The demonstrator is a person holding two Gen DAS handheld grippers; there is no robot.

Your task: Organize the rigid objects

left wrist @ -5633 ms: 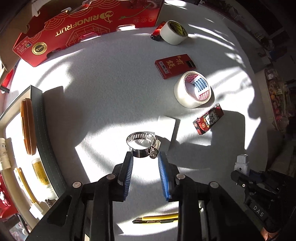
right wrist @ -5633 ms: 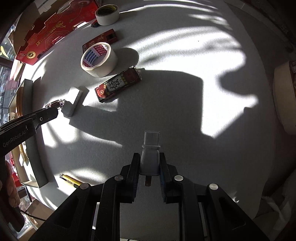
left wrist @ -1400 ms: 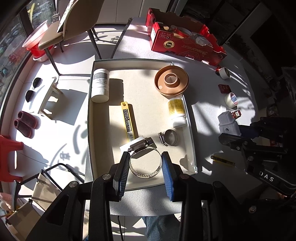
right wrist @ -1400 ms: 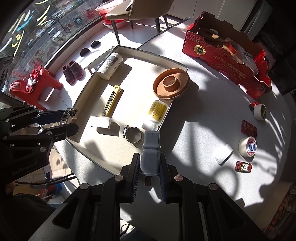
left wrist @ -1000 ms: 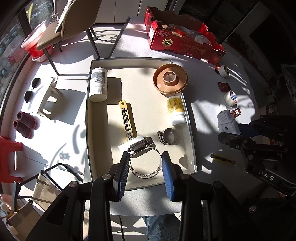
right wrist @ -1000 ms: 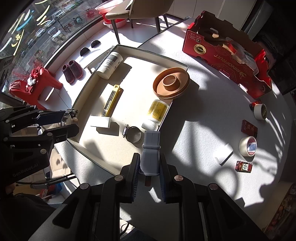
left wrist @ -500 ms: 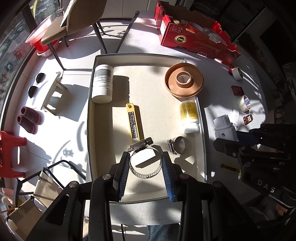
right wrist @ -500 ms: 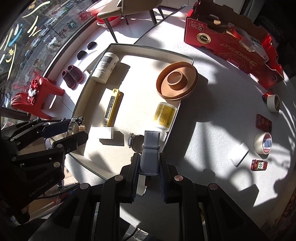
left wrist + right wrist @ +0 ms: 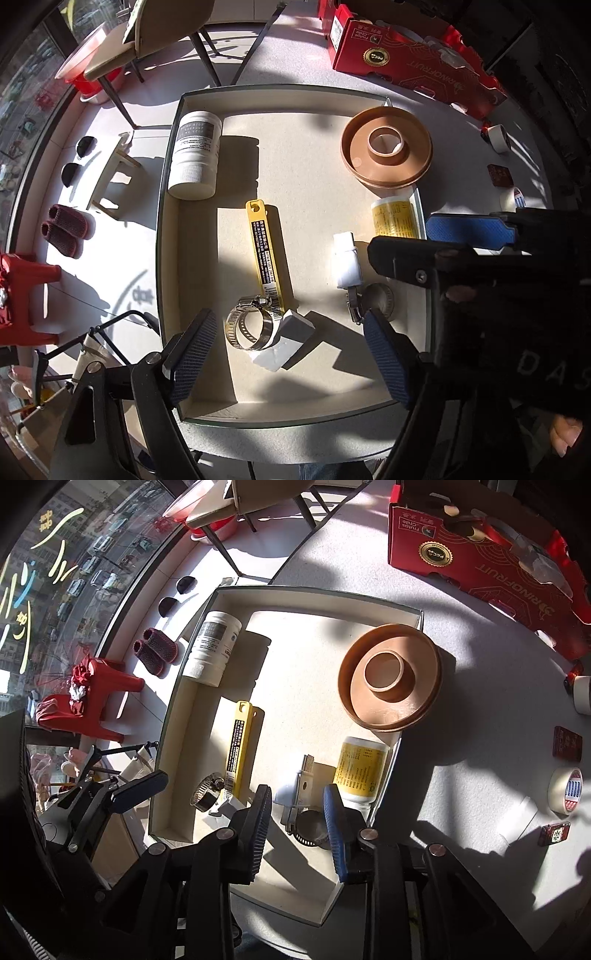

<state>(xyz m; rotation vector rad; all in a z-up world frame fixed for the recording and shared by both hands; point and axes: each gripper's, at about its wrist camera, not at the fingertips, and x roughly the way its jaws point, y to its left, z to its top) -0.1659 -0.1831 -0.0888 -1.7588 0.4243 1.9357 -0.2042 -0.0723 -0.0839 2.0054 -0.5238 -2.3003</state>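
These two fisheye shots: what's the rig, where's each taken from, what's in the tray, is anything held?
No robot: a person carries a two-finger gripper in each hand, each with a camera looking along its fingers. Both look down into a shallow tray on a table. The left gripper has just opened; a hose clamp lies free below it against a white block. The right gripper has also just opened; the grey plug lies in the tray beside a smaller clamp. Also inside: white bottle, yellow cutter, yellow-label bottle, brown dish. Nothing is held.
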